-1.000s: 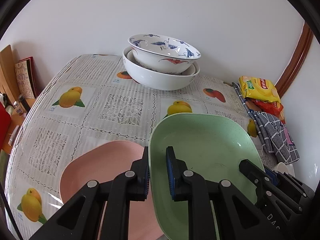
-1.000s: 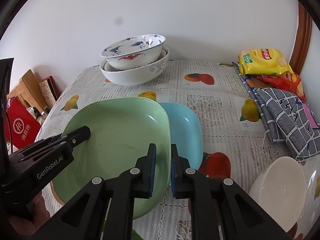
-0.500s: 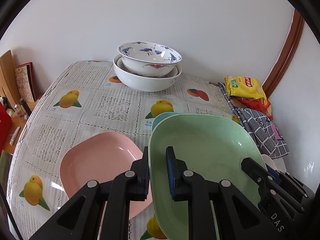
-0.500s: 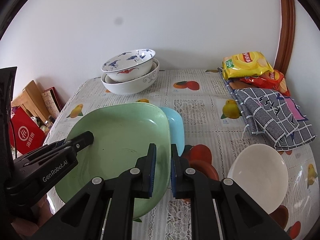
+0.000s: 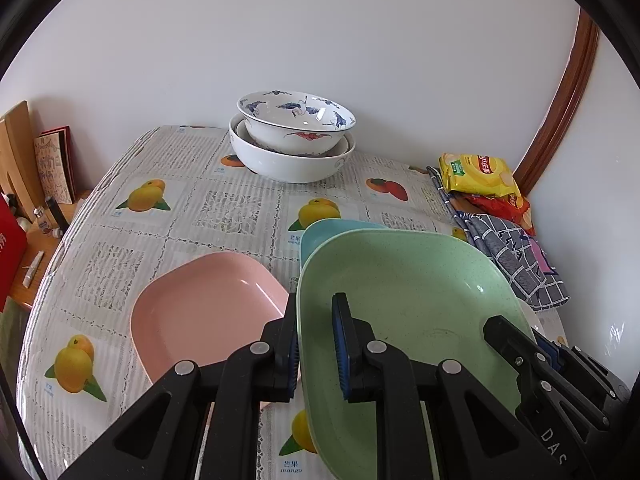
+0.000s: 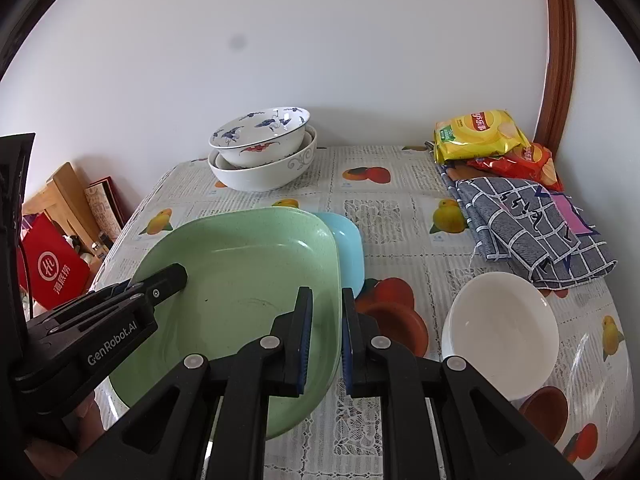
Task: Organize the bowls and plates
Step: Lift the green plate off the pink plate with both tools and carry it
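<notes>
Left gripper and right gripper, angled downward, clamp green plate.

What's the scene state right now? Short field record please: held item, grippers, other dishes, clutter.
held item: green plate, lifted, carried by both grippers on opposite rims
left gripper: jaws shut on the plate's left rim
right gripper: jaws shut on the plate's right rim
under held plate: blue plate, partly hidden
left of it: pink plate on tablecloth
back: patterned bowl nested in white bowl
right front: small white bowl
clutter: snack bags, checked cloth
</notes>
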